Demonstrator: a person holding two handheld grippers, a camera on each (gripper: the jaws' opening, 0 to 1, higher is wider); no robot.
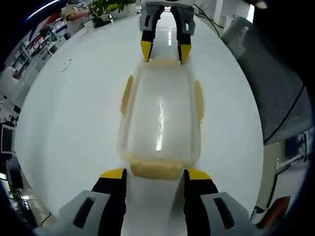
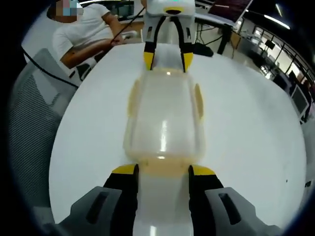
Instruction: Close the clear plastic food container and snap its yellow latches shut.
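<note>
Container (image 1: pixel 160 123) lidded on bench (image 1: pixel 74 113); left gripper (image 1: pixel 155 173) and right gripper (image 2: pixel 161 169) wide, straddling opposite end latches. Step: latching. Next: press latches down.

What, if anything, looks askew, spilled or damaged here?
Nothing stands out. The clear food container sits lidded and square on the white table, the left gripper and right gripper at opposite ends. No spill or crack shows.

- I am in a big office.
- I work at a long white table (image 1: pixel 74 113).
- A grey mesh chair (image 1: pixel 275 98) stands beside it.
- More desks with screens (image 2: pixel 290 93) stand far back.
- A green plant (image 1: pixel 106 7) sits at the table's far end.
</note>
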